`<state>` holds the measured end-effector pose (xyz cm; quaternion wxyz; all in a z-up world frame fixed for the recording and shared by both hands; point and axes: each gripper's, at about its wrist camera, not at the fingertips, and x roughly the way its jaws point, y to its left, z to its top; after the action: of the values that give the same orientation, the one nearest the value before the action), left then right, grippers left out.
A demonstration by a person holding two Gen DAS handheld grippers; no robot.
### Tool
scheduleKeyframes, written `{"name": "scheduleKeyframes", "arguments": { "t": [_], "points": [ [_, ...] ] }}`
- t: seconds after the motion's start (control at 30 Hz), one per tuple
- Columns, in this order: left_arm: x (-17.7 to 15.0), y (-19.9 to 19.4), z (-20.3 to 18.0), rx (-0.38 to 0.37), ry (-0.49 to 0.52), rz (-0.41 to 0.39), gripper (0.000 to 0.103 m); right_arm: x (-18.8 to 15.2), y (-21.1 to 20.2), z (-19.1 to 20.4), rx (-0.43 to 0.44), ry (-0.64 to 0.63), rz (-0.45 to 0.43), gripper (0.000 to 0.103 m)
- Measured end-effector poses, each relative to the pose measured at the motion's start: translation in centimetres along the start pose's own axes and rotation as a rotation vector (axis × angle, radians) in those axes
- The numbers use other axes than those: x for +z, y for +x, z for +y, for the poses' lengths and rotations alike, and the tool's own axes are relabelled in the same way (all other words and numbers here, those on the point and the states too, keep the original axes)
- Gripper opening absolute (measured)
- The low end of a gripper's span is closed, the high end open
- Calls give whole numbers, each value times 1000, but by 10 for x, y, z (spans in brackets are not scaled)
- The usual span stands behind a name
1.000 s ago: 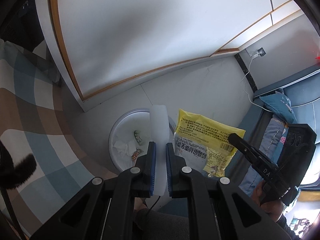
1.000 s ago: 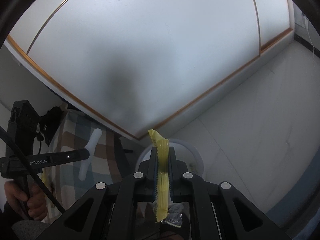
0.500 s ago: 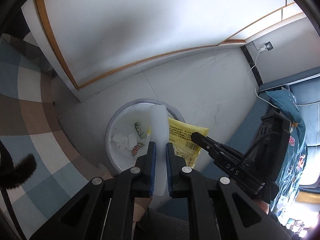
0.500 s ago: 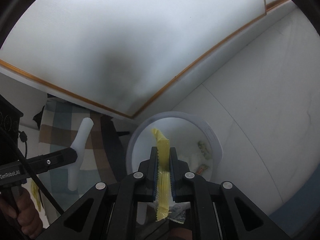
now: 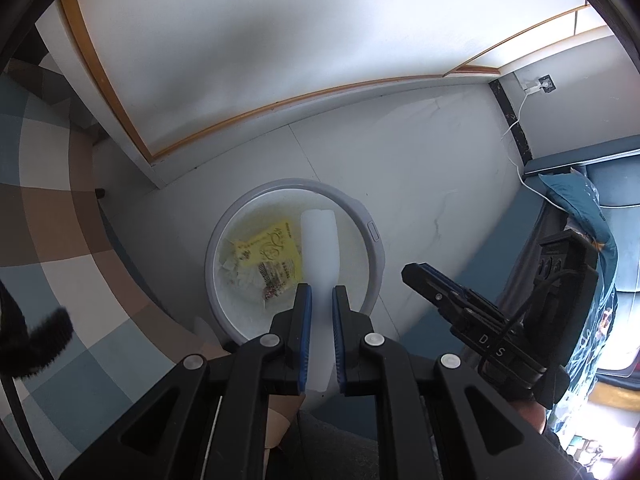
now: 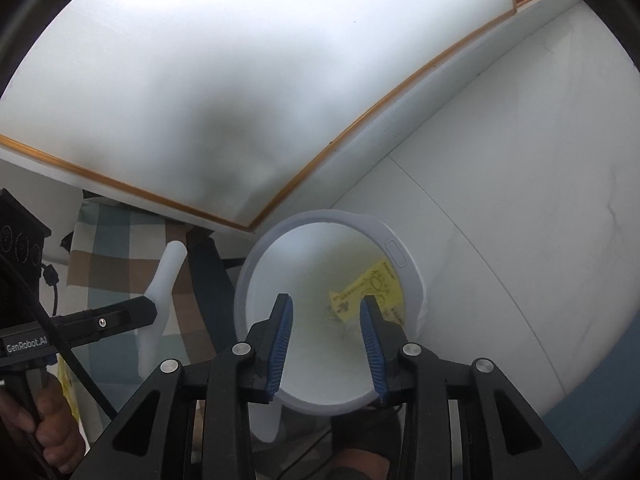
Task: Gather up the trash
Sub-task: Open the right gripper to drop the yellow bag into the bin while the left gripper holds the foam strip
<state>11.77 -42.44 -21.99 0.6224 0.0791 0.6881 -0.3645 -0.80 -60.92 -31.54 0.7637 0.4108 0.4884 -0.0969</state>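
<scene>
below the left gripper (image 5: 319,300), whose jaws pinch a white plastic bottle (image 5: 320,246), sits the white bin (image 5: 374,236) with the yellow packet (image 5: 272,244) inside. further right, the right gripper (image 6: 326,312) is opening, nothing between its jaws, packet beyond them.

Wrapper (image 5: 276,246) in bin (image 5: 374,240); bin betw. cabinet (image 5: 240,60) & sofa (image 5: 616,184).

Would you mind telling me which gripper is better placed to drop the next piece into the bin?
Left: the left gripper grips the white bottle over the bin; the right gripper is empty, jaws opening.
</scene>
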Motion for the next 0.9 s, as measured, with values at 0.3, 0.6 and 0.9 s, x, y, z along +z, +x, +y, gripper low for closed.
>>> {"name": "scheduleKeyframes", "arguments": {
  "t": [0.3, 0.6, 0.9],
  "points": [
    [1, 14, -7, 21, 4, 65, 16, -4, -26, -13, -21, 31, -61, 54],
    [-3, 20, -4, 66, -24, 107, 56, -8, -30, -12, -21, 45, -60, 65],
    [-9, 0, -1, 170, -17, 14, 71, -15, -29, -7, -22, 24, -38, 77]
  ]
}}
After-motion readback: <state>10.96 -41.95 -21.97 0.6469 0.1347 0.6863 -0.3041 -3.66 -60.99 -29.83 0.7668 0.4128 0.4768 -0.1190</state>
